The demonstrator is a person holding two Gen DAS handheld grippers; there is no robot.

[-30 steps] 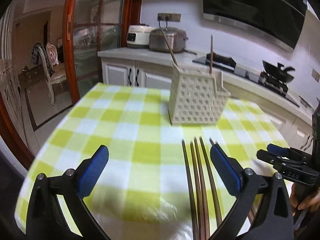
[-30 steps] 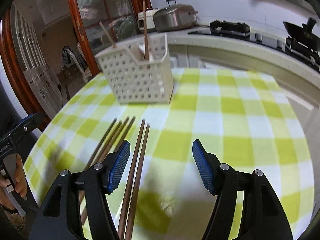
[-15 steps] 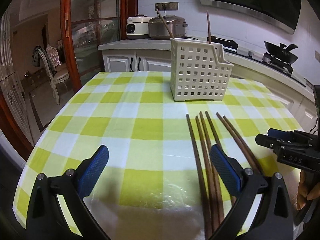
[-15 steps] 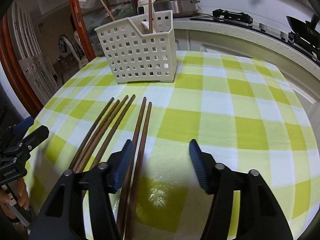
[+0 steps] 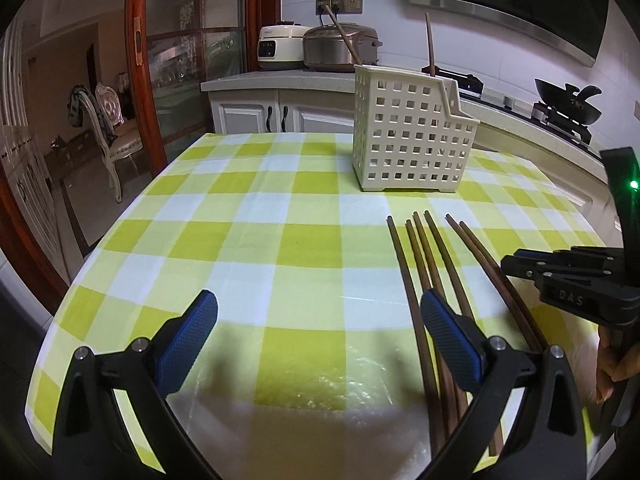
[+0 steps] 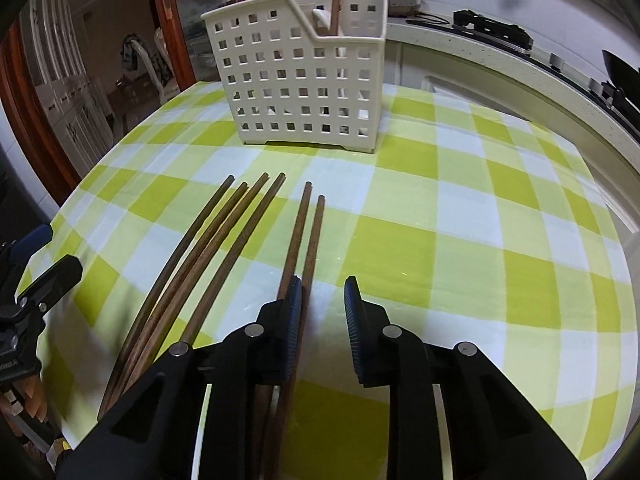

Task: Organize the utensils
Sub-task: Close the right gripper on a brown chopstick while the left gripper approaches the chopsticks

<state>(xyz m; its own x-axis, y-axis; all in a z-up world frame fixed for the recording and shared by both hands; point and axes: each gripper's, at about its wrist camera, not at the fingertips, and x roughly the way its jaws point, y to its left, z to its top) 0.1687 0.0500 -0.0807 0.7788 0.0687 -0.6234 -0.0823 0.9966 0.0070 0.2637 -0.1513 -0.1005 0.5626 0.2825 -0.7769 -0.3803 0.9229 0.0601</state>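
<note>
Fingers of the right gripper (image 6: 322, 312) have just been closing and now stand narrowly apart, low over the table; the left pad lies against the right-hand pair of chopsticks (image 6: 310, 236), one stick running under it, the gap beyond looks empty. No grip visible yet. Left gripper (image 5: 316, 336) is spread wide, nothing between its pads, right pad just over the group of four chopsticks (image 5: 416, 264).

Six brown chopsticks in all lie flat on the green-and-white checked tablecloth (image 5: 256, 236), tips pointing toward the holder: four fanned together (image 6: 208, 248), the pair just beside them on the right, near-parallel and not quite touching at the tips.

White perforated utensil holder (image 6: 300, 76) stands upright farther back on the cloth, well apart from the loose sticks. Two chopsticks stand in it already: one near upright (image 5: 430, 46), one leaning left (image 5: 344, 38).

Behind: counter with two cookers (image 5: 316, 46), a wok (image 5: 568, 104) on the stove, a glazed wooden door (image 5: 160, 80).
</note>
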